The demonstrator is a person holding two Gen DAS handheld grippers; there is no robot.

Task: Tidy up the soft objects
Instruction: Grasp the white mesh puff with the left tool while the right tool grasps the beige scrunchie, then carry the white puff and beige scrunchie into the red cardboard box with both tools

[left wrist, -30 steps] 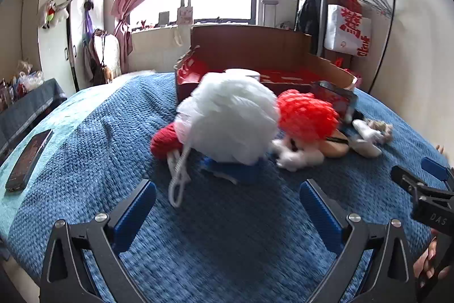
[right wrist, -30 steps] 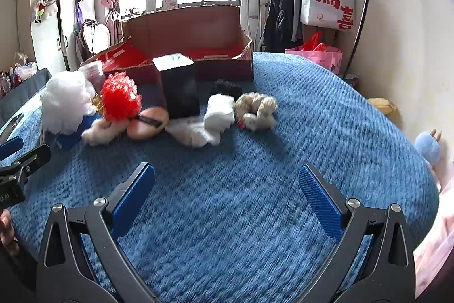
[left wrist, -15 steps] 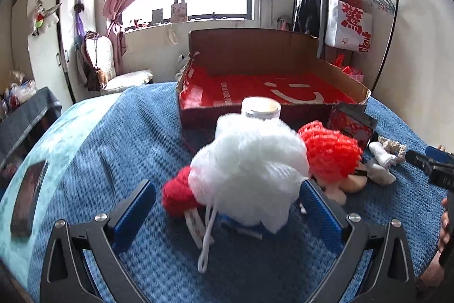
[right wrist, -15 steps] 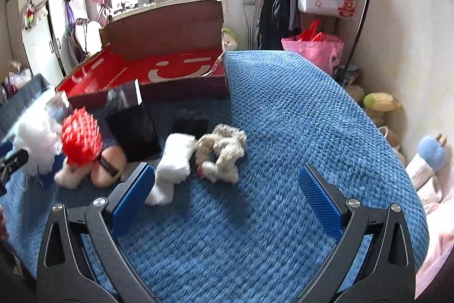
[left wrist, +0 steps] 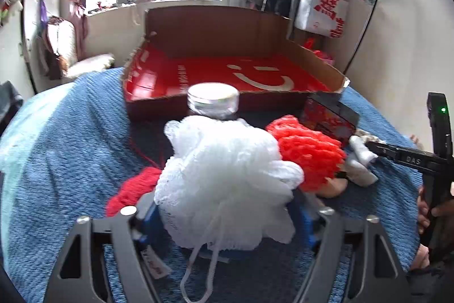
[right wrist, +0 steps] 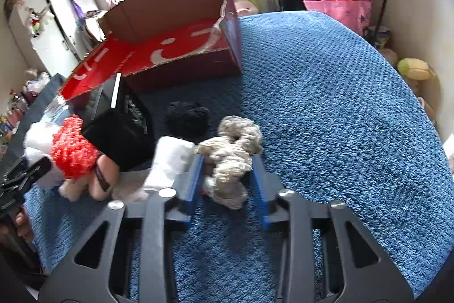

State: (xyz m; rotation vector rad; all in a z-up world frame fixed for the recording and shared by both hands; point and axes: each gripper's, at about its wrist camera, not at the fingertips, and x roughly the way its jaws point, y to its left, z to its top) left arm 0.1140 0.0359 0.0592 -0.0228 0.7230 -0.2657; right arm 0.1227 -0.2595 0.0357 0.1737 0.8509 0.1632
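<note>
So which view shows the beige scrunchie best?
The right wrist view: the beige scrunchie lies whole between the right gripper fingers. In the left wrist view only a sliver shows behind the red box.

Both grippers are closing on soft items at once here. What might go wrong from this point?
The left gripper has just been closing around the white bath pouf; its dangling cord may snag on lifting.

The right gripper has just been closing on the beige fluffy piece, close beside the white sock, which may get dragged along.

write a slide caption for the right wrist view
Right gripper closing around a beige fluffy scrunchie on the blue blanket, red-lined cardboard box behind.
</note>
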